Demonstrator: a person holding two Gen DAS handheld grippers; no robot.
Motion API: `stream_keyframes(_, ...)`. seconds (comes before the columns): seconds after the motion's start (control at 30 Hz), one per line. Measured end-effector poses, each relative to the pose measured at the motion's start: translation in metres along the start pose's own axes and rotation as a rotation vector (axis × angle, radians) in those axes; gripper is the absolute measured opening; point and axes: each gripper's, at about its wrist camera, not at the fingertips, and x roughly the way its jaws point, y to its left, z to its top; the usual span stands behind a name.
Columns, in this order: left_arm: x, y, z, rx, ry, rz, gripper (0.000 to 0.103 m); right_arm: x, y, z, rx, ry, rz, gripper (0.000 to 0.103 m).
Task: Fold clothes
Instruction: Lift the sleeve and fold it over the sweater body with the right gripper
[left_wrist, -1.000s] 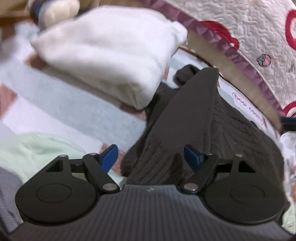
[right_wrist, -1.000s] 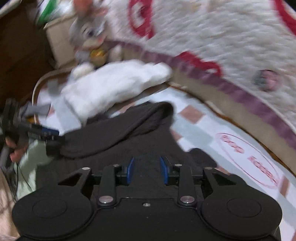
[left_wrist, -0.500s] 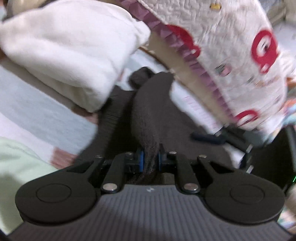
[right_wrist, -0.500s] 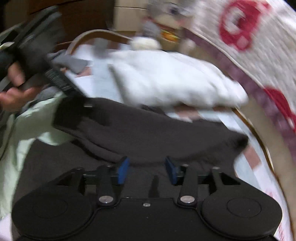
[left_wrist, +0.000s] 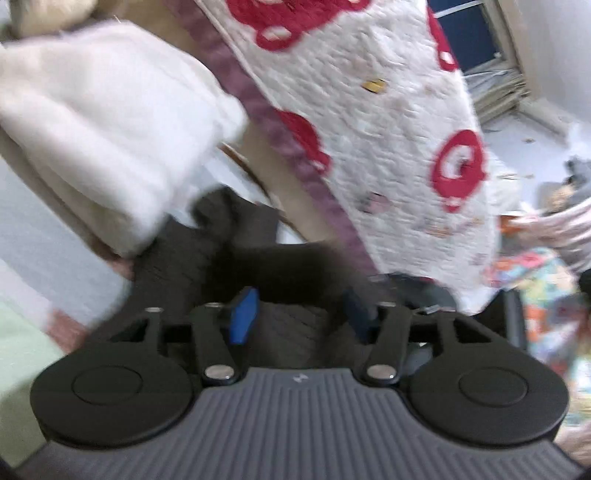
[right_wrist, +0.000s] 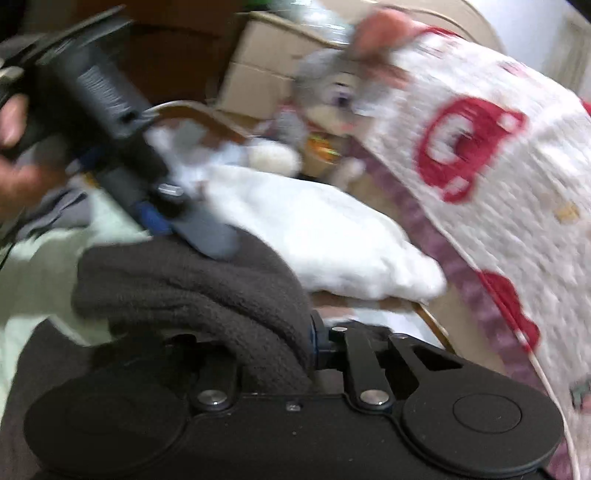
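A dark brown knit garment (left_wrist: 236, 258) lies on the bed. In the left wrist view my left gripper (left_wrist: 300, 312) hovers over it; its jaws are opening, with knit fabric low between the blue pads (left_wrist: 243, 314) but not pinched. In the right wrist view a thick fold of the same garment (right_wrist: 192, 288) bulges over the left finger and fills the gap. My right gripper (right_wrist: 275, 345) is closing on it, the right pad (right_wrist: 314, 338) pressed against the fabric. The left gripper (right_wrist: 155, 206), held by a hand (right_wrist: 14, 158), touches that fold from above.
A folded white fleece (left_wrist: 110, 129) (right_wrist: 332, 240) lies just behind the dark garment. A quilt with red cars (left_wrist: 369, 110) (right_wrist: 480, 155) rises on the right. A plush rabbit (right_wrist: 332, 96) and cardboard box (right_wrist: 258, 51) stand behind. Pale green cloth (right_wrist: 33, 266) lies left.
My left gripper pinched the dark fold half a second ago and has now spread its jaws off it. My right gripper swung left, rolled, and closed on a fold of the garment.
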Motion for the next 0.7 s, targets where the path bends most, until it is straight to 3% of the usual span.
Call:
stream_keyframes(0.23,0.034,-0.006,-0.007,0.231,0.015,0.4,0.059,-0.02,-0.137,-0.04,0.411,0.034,-0.317,0.016)
stream_keyframes(0.4,0.067,0.022,0.007,0.291,0.034,0.583,0.065,-0.054,-0.225,-0.086,0.663,0.057,-0.495,0.016)
stream_keyframes(0.47,0.082,0.039,0.013,0.219,0.126,0.544,0.065,-0.057,-0.244,-0.099,0.713,0.075,-0.529,0.016)
stream_keyframes(0.57,0.089,0.034,0.009,0.238,0.132,0.53,0.065,-0.055,-0.266,-0.115,0.827,0.103,-0.544,0.016)
stream_keyframes(0.7,0.091,0.013,-0.004,0.405,0.123,0.53,0.063,-0.063,-0.295,-0.148,1.2,0.101,-0.538,0.017)
